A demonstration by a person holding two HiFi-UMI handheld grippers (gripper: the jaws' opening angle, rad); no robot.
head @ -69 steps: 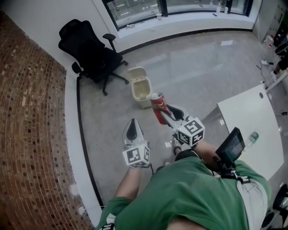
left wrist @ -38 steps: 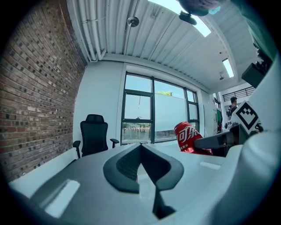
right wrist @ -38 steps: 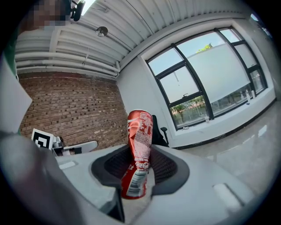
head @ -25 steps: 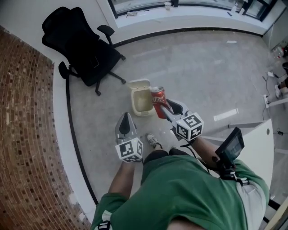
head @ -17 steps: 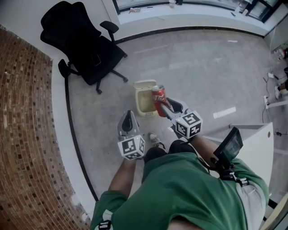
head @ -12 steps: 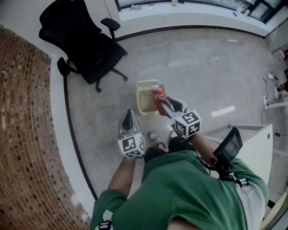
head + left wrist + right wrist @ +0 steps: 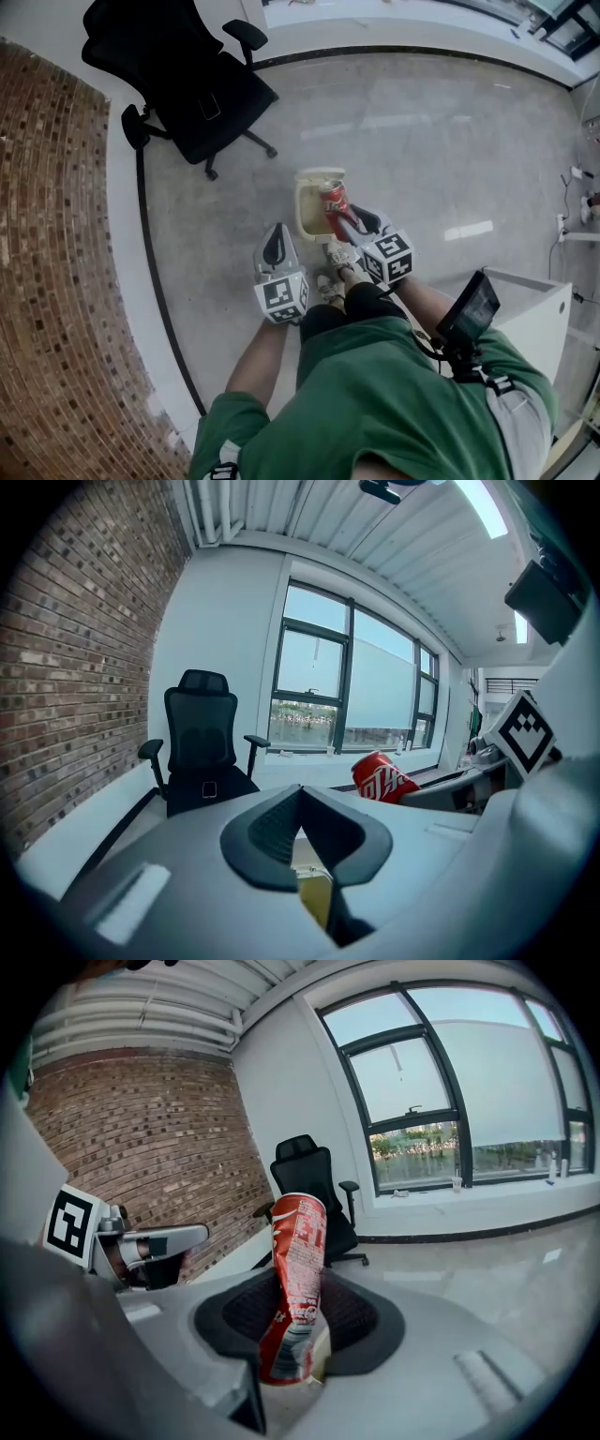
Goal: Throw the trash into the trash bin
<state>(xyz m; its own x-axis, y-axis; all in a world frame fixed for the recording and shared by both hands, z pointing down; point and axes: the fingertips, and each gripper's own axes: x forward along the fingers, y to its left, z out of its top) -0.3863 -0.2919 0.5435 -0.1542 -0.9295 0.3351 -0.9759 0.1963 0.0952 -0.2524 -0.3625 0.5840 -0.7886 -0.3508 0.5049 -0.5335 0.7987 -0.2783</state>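
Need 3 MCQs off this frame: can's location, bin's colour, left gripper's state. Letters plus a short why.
1. The red can is:
A. in the left gripper
B. in the right gripper, by the trash bin
C. at the bin's bottom

2. The bin is:
A. cream
B. blue
C. black

3. The left gripper's jaws are:
A. together, empty
B. clamped on the can
C. wide apart

1 B: the right gripper view shows it clamped on the can.
2 A: the head view shows a cream bin.
3 A: the left gripper view shows the tips meeting with nothing between.
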